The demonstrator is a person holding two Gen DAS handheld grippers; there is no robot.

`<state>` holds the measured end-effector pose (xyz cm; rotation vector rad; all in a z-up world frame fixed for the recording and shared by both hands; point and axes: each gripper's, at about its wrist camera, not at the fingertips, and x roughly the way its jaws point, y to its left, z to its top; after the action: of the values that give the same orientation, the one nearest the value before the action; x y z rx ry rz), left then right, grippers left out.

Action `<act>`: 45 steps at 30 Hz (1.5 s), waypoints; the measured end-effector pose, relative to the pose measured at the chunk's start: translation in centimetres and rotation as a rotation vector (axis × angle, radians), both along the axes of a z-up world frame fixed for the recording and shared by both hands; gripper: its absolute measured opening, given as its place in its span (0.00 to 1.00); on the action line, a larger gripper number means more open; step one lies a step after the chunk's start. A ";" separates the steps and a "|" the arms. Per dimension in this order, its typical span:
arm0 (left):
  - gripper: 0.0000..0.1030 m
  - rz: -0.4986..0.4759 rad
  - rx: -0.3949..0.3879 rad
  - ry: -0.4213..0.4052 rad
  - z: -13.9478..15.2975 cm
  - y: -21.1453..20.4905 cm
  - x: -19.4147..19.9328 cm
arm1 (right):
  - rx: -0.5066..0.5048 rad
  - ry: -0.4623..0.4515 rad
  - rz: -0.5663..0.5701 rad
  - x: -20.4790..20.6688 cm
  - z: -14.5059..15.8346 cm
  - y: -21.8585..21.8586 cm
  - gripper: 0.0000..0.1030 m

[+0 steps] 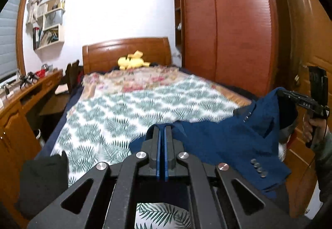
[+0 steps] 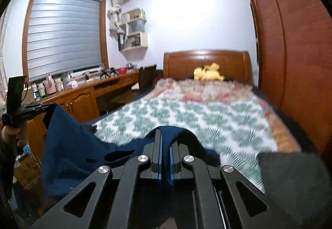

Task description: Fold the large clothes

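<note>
Jacket [image 1: 224,142], dark blue with sleeve buttons, hangs stretched between the two grippers above the near end of the bed [image 1: 116,108]; the left gripper [image 1: 162,128] has its jaws pressed together on a fold of the blue cloth; the right gripper [image 2: 165,135] pinches another bunch of it, the cloth running up between its blue pads [image 2: 171,156]; each gripper shows in the other's view, gripped by a hand [image 1: 311,127]; a leaf-patterned cover [image 2: 197,117] spreads over the bed beneath; a yellow soft toy [image 1: 132,61] lies at the headboard [image 1: 124,50]; dark folded clothes [image 2: 294,179] sit at the bed's near edge.
</note>
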<state>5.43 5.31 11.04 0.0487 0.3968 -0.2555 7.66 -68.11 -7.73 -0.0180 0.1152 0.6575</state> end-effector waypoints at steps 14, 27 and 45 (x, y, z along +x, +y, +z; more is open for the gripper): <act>0.03 0.025 -0.008 0.050 -1.7 -0.1 3.2 | 0.004 0.034 -0.049 0.3 -1.3 -3.8 0.05; 0.03 0.053 0.078 0.227 -10.1 -3.0 15.3 | -0.196 0.244 -0.164 14.5 -5.5 3.8 0.05; 0.77 0.012 0.050 0.160 -15.8 -5.3 12.1 | -0.264 0.245 -0.092 12.0 -5.7 9.3 0.59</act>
<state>17.58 0.04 -4.73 0.0747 0.5629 -0.2385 19.65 -58.81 -13.46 -0.1858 0.4358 0.5466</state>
